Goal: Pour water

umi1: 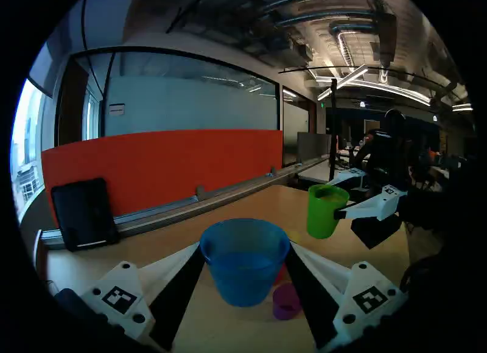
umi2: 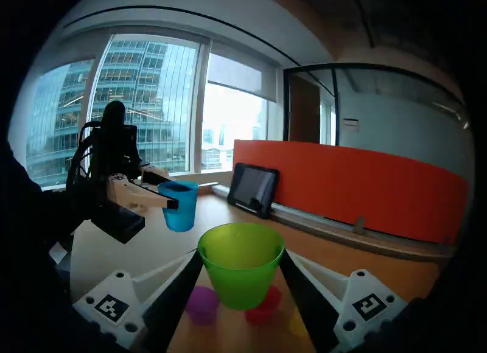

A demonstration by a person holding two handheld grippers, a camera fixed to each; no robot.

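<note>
The left gripper (umi1: 245, 265) has its jaws set about as wide as the blue cup (umi1: 244, 246), one finger pressed against each side of it. It holds the cup upright above the wooden table (umi1: 255, 201). A darker band across the cup's lower part may be a water line, though I cannot be sure.

The right gripper (umi2: 241, 271) grips the green cup (umi2: 241, 255) the same way, with its jaws spread to the cup's width and closed on its walls, and this cup is level too. In the left gripper view, the green cup hangs off to the right and farther back, clear of the blue one.

Under the raised cups, a small purple cup (umi2: 203, 303) and a red cup (umi2: 265, 304) sit on the table. A dark tablet (umi2: 252, 188) leans against the orange partition (umi2: 365, 188).
</note>
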